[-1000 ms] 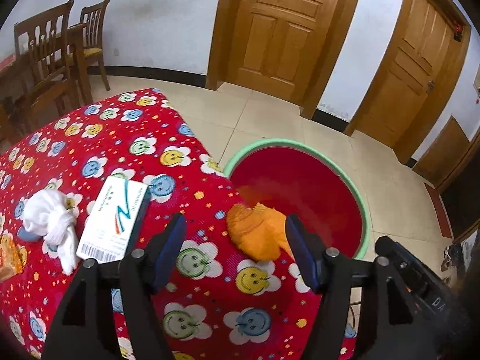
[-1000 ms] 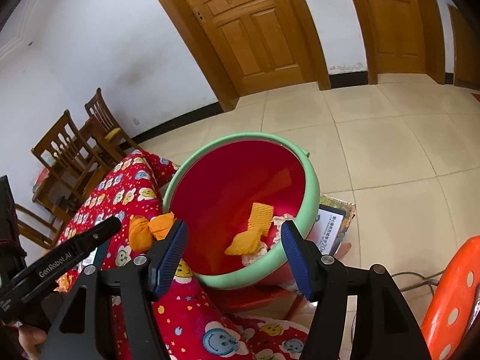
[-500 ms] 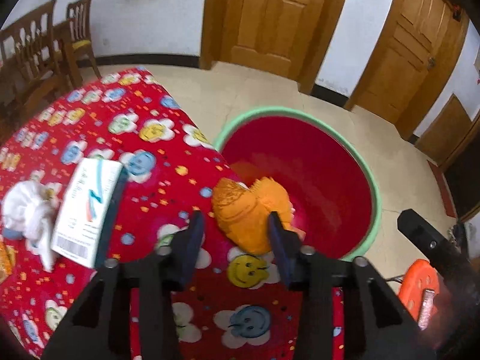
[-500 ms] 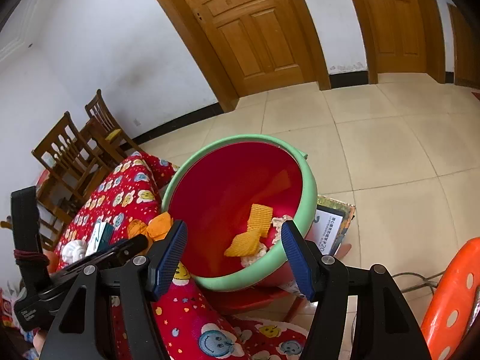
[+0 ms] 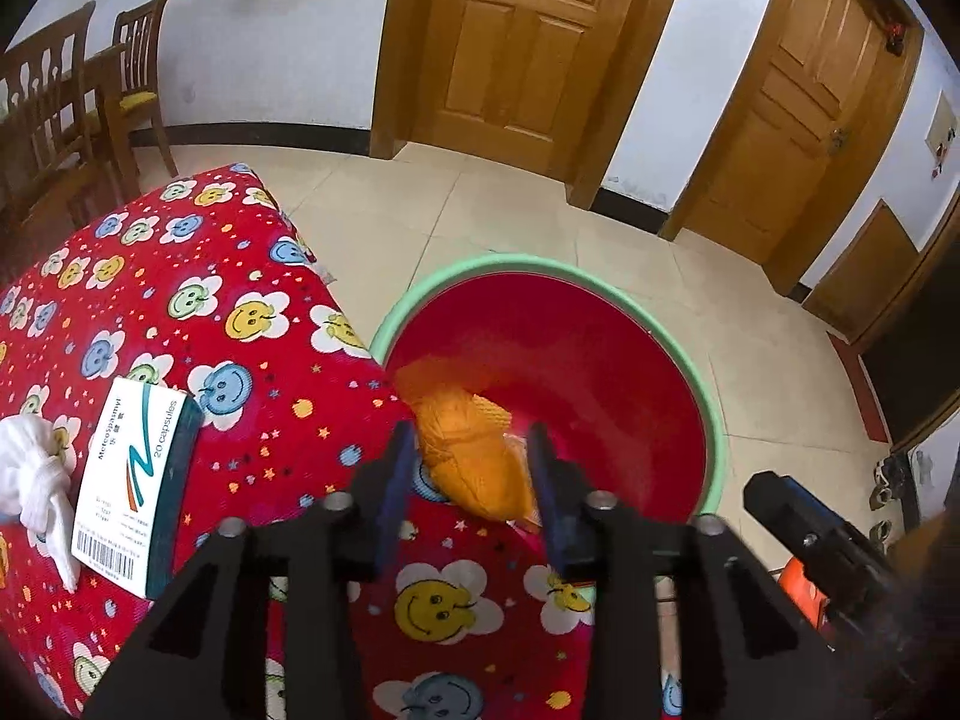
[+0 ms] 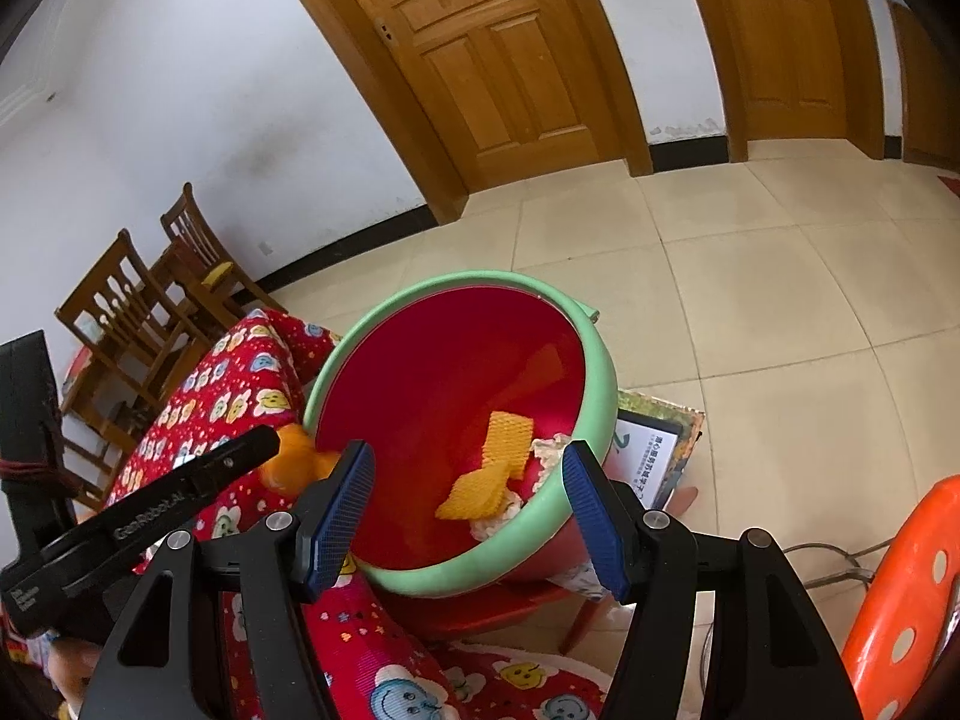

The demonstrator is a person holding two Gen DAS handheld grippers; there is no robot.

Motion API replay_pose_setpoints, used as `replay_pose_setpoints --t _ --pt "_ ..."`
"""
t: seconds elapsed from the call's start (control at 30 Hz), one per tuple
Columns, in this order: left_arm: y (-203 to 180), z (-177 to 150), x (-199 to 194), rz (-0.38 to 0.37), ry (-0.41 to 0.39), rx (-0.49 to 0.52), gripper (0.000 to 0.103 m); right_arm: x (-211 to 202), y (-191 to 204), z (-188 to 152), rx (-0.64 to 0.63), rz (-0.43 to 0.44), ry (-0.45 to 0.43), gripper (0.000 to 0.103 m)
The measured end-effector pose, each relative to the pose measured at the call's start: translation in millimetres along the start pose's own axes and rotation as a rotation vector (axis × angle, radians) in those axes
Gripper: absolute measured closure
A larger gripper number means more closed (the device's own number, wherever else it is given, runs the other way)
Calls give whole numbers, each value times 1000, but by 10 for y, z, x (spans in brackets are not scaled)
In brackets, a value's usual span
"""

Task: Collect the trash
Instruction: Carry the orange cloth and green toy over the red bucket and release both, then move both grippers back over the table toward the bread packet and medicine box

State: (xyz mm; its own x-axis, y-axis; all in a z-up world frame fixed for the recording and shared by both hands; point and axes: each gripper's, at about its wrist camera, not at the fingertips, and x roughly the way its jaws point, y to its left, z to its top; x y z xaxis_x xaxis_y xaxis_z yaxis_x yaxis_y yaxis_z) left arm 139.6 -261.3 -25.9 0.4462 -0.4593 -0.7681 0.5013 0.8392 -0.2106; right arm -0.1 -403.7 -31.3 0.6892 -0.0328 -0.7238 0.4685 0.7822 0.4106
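Observation:
My left gripper (image 5: 471, 468) is shut on an orange crumpled wad (image 5: 474, 450) at the table's right edge, beside the rim of a red basin with a green rim (image 5: 714, 396). The wad also shows in the right wrist view (image 6: 294, 459), beside the left gripper's arm. The basin (image 6: 594, 354) holds several orange waffle-textured pieces (image 6: 507, 435) and white scraps. My right gripper (image 6: 468, 504) is open and empty, held above the basin's near rim. A white medicine box (image 5: 135, 480) and a white crumpled tissue (image 5: 30, 474) lie on the red smiley-flower tablecloth (image 5: 198, 312).
The basin rests on a red stool beside the table. A printed booklet (image 6: 654, 456) lies on the tiled floor behind the basin. An orange plastic stool (image 6: 900, 606) stands at the right. Wooden chairs (image 6: 150, 306) and doors line the far wall.
My left gripper moved forward, closed on the orange wad and carried it toward the basin's rim. My right gripper stayed open over the basin.

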Motion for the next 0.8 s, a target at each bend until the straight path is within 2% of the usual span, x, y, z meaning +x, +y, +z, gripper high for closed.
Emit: replay_pose_setpoints --t 0.03,0.17,0.23,0.43,0.8 --pt "8 -2 -15 4 -5 -4 53 6 -1 2 0 0 2 37" --pt "61 3 -85 31 -14 -14 50 9 32 0 -6 4 4 37" --pt "123 -12 -148 49 -25 -30 44 3 71 -7 -16 8 7 37" --pt "320 -109 -426 125 -57 -70 35 -47 266 -49 -60 33 10 36" --pt "798 -366 -1001 239 -93 -148 28 -59 824 -221 -175 104 46 28"
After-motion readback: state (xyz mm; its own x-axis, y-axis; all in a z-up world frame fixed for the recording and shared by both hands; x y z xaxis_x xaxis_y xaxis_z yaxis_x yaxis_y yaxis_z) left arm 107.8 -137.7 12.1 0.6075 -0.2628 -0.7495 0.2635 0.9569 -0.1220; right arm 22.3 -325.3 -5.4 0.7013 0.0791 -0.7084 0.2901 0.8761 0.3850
